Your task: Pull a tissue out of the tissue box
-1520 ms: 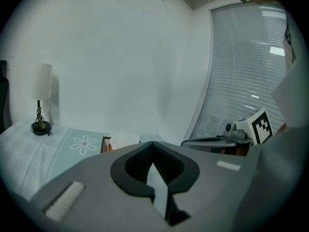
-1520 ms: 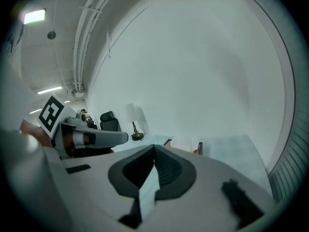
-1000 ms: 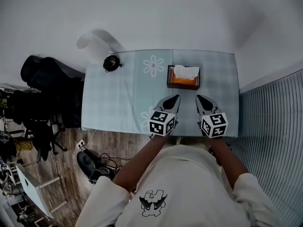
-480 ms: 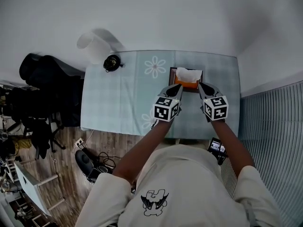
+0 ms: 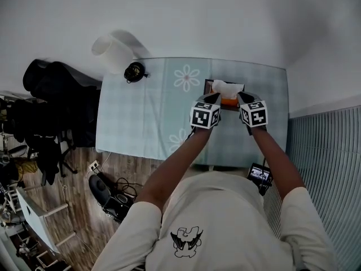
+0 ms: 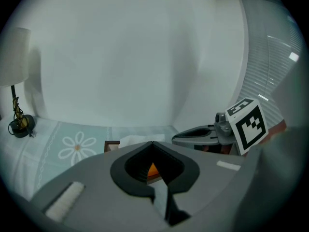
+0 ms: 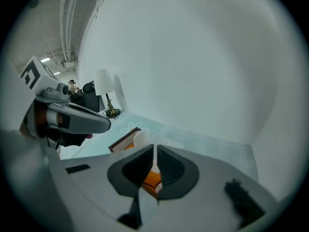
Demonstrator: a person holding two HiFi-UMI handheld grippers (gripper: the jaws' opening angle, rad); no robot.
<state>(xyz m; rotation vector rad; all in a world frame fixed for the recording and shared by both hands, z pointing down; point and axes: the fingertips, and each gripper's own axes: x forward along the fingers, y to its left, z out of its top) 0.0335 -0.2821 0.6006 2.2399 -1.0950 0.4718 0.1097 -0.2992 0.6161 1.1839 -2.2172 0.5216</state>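
Observation:
The tissue box (image 5: 222, 100), brown with an orange top, stands at the far right of the table (image 5: 141, 117), and a white tissue (image 5: 227, 87) sticks up from it. My left gripper (image 5: 212, 97) is at the box's near left corner and my right gripper (image 5: 243, 97) at its near right corner. Both are shut and hold nothing. In the left gripper view the tissue (image 6: 132, 140) and the box rim (image 6: 111, 145) lie just past my left gripper (image 6: 152, 143). In the right gripper view my right gripper (image 7: 154, 147) points at the tissue (image 7: 143, 136), and orange shows through the jaws.
A lamp with a white shade (image 5: 113, 52) and a black base (image 5: 134, 71) stands at the table's far left corner. The cloth bears a daisy print (image 5: 186, 78). A white wall runs behind the table, dark clothing (image 5: 51, 106) hangs at the left, and a ribbed panel (image 5: 327, 151) is at the right.
Both grippers have moved away from my body and downward, from the table's near edge up to the tissue box. Their jaws stayed shut.

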